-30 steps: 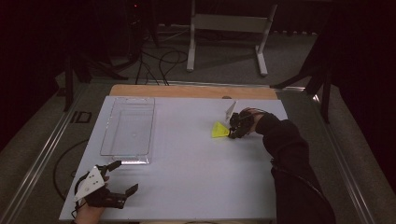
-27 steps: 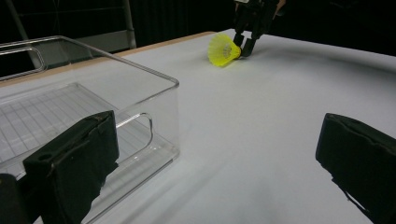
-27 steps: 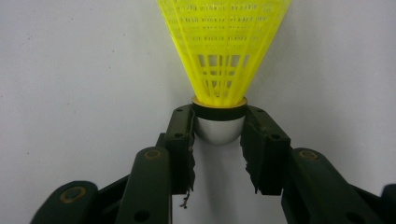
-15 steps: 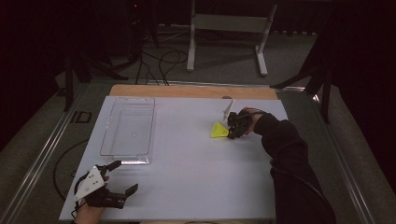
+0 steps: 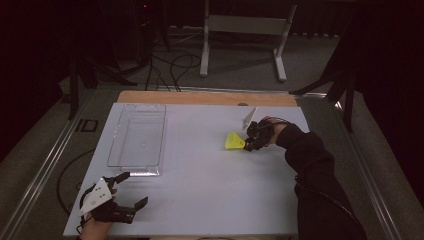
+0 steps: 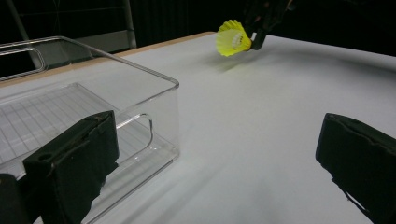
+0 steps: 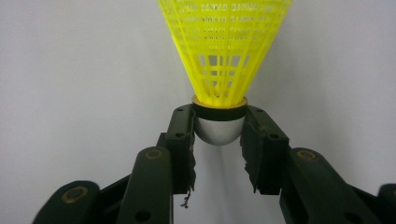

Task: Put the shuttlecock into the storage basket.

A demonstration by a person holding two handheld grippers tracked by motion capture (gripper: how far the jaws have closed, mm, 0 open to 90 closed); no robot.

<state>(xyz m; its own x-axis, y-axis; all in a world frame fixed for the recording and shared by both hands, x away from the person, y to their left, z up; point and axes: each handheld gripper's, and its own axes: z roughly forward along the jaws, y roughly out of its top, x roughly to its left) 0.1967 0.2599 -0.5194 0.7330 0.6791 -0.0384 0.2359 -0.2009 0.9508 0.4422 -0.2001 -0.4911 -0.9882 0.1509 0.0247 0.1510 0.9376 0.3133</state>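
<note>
Right gripper (image 7: 218,135) pinches the shuttlecock (image 7: 224,51) by its cork — likely the pick-up step; next, carry it to the bin (image 5: 137,140) beside the spread left gripper (image 5: 131,189).

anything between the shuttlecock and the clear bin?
Nothing: in the high view, bare white table separates the yellow shuttlecock, held in the right gripper, from the clear bin. The left gripper view agrees.
</note>
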